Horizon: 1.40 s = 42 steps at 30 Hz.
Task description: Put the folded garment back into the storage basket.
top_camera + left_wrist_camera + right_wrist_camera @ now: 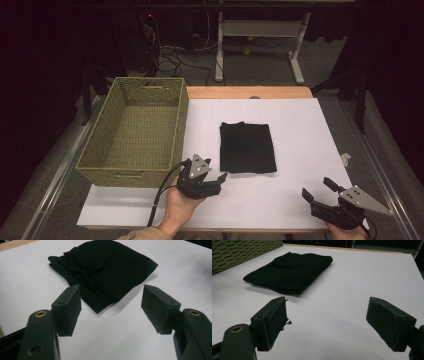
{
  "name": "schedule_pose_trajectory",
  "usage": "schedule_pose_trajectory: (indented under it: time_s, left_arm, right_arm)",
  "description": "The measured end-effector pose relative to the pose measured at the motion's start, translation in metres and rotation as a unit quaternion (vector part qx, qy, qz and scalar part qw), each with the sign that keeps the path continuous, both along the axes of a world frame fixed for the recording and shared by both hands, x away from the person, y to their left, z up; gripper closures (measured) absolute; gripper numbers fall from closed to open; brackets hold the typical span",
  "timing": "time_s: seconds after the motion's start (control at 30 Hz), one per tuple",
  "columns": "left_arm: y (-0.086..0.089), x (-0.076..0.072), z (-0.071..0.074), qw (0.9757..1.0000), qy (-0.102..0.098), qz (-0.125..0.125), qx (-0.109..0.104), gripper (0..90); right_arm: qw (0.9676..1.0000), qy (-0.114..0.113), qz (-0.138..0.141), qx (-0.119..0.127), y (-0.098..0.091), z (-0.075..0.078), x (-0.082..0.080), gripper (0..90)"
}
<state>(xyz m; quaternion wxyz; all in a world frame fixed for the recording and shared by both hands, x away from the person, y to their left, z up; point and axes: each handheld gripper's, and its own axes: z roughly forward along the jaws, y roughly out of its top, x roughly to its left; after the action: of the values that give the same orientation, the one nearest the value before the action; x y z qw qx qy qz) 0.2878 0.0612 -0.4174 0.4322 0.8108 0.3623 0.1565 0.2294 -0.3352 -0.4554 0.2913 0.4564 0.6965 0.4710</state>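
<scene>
The folded black cloth is laid flat mid-bench on the white sheet, just right of the woven basket, so the left claw, spread wide and empty, is aimed at its near corner, while the right claw is held wide apart.

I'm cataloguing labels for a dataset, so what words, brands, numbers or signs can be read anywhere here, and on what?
None: no readable text shows in any view.
The folded black cloth shows no tag or print.
The woven basket has no label.
The white table cover is blank.
The left gripper and right gripper carry no legible marking; their grey plates are unmarked.
</scene>
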Motion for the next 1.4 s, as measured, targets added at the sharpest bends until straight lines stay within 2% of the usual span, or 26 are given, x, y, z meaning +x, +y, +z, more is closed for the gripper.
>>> schedule_pose_trajectory:
  time_s: [0.53, 0.67, 0.77, 0.87, 1.07, 1.17, 1.33, 1.4]
  left_arm:
    - [-0.018, 0.027, -0.004, 0.9992, 0.037, 0.006, 0.017, 23.9]
    - [-0.021, 0.031, -0.003, 0.9987, 0.049, 0.007, 0.01, 23.2]
    - [-0.024, 0.035, -0.004, 0.9983, 0.057, 0.005, 0.014, 22.6]
    - [-0.024, 0.037, -0.005, 0.9984, 0.053, 0.007, 0.017, 22.7]
    - [-0.025, 0.042, -0.008, 0.9974, 0.066, 0.009, 0.026, 22.6]
    - [-0.027, 0.051, -0.009, 0.9965, 0.079, 0.02, 0.018, 21.8]
    - [-0.031, 0.068, -0.006, 0.9944, 0.099, 0.037, 0.007, 20.3]
    - [-0.036, 0.072, -0.006, 0.9938, 0.104, 0.037, 0.017, 18.7]
  right_arm:
    - [0.9998, 0.004, 0.019, -0.004, 0.003, -0.001, 0.001, 17.5]
    - [0.9999, 0.004, 0.013, -0.007, 0.003, -0.001, 0.001, 17.5]
    - [0.9999, 0.006, 0.011, -0.012, 0.003, -0.001, 0.002, 17.5]
    - [0.9999, 0.004, 0.006, -0.011, 0.002, -0.001, 0.002, 17.5]
    - [0.9999, -0.004, 0.014, -0.006, 0.002, 0.0, -0.001, 18.1]
    - [0.9999, 0.001, 0.014, -0.005, 0.002, -0.001, -0.001, 18.5]
    - [0.9999, -0.004, 0.013, -0.008, 0.001, 0.0, -0.002, 18.5]
    - [0.9999, -0.005, 0.012, -0.005, 0.001, 0.0, -0.002, 18.5]
